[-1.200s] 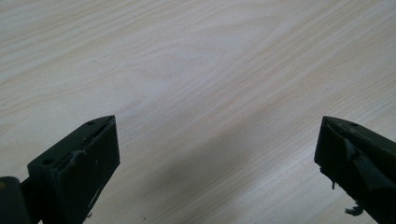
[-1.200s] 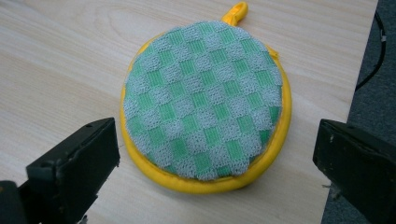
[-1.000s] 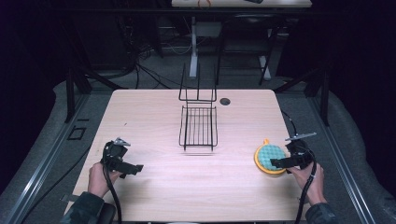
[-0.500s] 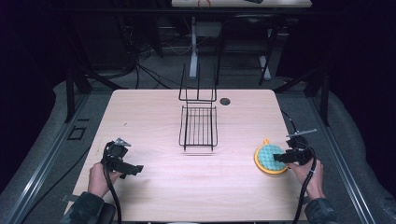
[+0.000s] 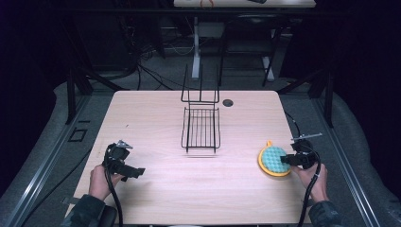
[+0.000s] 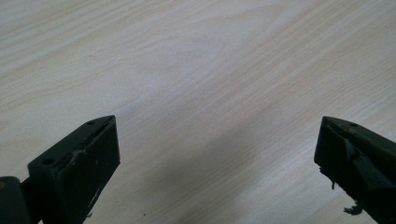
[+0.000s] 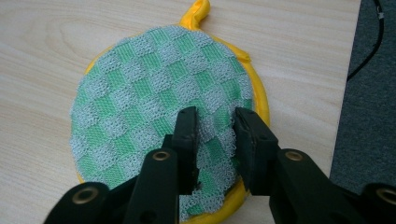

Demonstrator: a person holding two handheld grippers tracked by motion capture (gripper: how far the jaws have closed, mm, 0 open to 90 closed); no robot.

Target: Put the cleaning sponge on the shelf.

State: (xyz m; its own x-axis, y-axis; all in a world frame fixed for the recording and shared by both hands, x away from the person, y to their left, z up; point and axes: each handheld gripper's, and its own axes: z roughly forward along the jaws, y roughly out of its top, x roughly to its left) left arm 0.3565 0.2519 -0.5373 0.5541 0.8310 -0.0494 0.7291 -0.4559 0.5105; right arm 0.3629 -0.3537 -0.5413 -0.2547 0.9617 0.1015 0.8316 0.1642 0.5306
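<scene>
So far only the grab is made: the right gripper (image 7: 215,123), whose jaws have just been closing, pinches a fold of the round green scrubbing pad (image 7: 159,102), which lies flat near the table's (image 5: 156,109) right edge. Lifting it is left, perhaps to the wire rack (image 5: 201,128). The left gripper (image 6: 217,149) rests spread wide, holding nothing.

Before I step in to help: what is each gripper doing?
Left gripper: open, nothing between its jaws.
Right gripper: jaws just closing, pinching the green pad.

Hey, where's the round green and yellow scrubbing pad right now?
The scrubbing pad lies flat near the table's right edge in the high view, right of the wire rack, with the right gripper pinching a fold of its mesh.
</scene>
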